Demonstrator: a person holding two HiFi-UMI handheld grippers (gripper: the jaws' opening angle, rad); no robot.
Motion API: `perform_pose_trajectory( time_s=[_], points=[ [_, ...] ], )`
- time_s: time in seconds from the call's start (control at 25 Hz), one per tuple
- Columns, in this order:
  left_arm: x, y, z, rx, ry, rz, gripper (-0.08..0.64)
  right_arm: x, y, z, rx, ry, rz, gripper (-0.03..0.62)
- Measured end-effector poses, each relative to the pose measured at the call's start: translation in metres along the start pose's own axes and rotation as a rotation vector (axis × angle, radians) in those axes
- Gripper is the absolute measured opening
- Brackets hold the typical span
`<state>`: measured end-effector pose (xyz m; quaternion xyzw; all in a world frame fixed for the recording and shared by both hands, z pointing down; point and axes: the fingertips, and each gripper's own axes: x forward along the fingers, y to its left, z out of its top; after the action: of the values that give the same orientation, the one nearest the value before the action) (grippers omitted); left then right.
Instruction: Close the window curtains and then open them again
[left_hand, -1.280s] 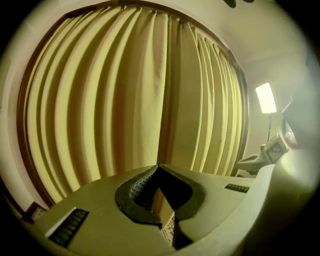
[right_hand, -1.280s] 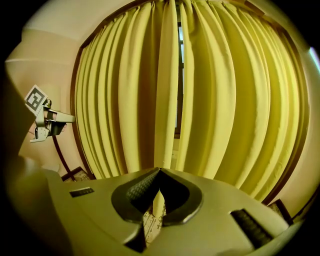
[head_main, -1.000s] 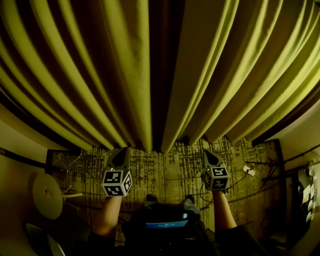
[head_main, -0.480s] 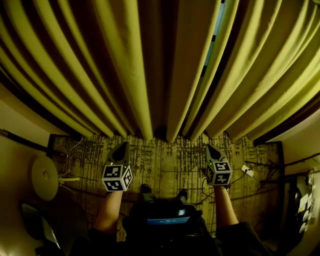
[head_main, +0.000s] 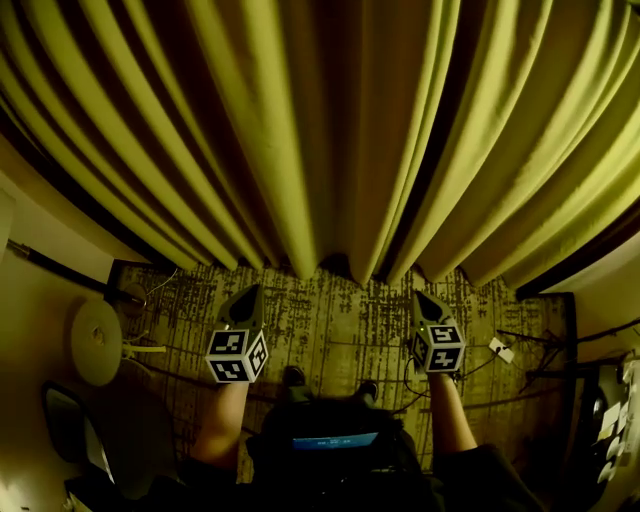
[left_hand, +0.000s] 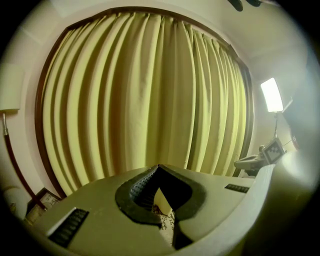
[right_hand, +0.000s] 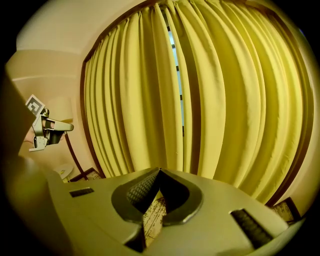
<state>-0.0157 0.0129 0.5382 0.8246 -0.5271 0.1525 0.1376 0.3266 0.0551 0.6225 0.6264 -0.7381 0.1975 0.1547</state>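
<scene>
The left gripper (head_main: 250, 292) and the right gripper (head_main: 420, 298) both have their jaws pressed together with nothing between them. They are held side by side over the patterned rug (head_main: 335, 325). The yellow curtains (head_main: 300, 130) hang drawn across the window just ahead, untouched by either gripper, and the right gripper view shows a thin slit (right_hand: 176, 65) between the panels.

no words or numbers can be read here. the left cube (head_main: 236, 355) on the left gripper (head_main: 248, 293) and the right cube (head_main: 437, 348) on the right gripper (head_main: 420, 297) show only black and white squares, not letters. the white tag (head_main: 499, 349) is too small to read.
</scene>
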Motion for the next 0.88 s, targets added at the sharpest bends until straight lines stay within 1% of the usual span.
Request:
perform_pose_trajectory(
  time_s=[0.16, 0.32, 0.52, 0.72, 0.88],
  points=[
    [-0.009, 0.002, -0.001, 0.002, -0.002, -0.003, 0.000, -0.003, 0.006, 0.002, -0.015, 0.001, 0.006, 0.015],
    [-0.009, -0.001, -0.008, 0.035, 0.012, 0.002, 0.000, -0.005, 0.004, 0.001, -0.022, 0.008, 0.007, 0.015],
    [-0.008, -0.002, -0.010, 0.000, 0.013, 0.004, 0.000, -0.003, 0.004, -0.003, -0.022, 0.017, 0.013, 0.016],
    [-0.004, 0.000, -0.007, 0.000, 0.006, 0.001, 0.000, 0.002, 0.006, -0.002, -0.044, 0.023, 0.011, 0.015],
    [0.001, 0.008, 0.001, 0.009, -0.003, -0.018, 0.000, 0.011, 0.015, 0.001, -0.045, 0.026, 0.008, 0.015]
  ],
)
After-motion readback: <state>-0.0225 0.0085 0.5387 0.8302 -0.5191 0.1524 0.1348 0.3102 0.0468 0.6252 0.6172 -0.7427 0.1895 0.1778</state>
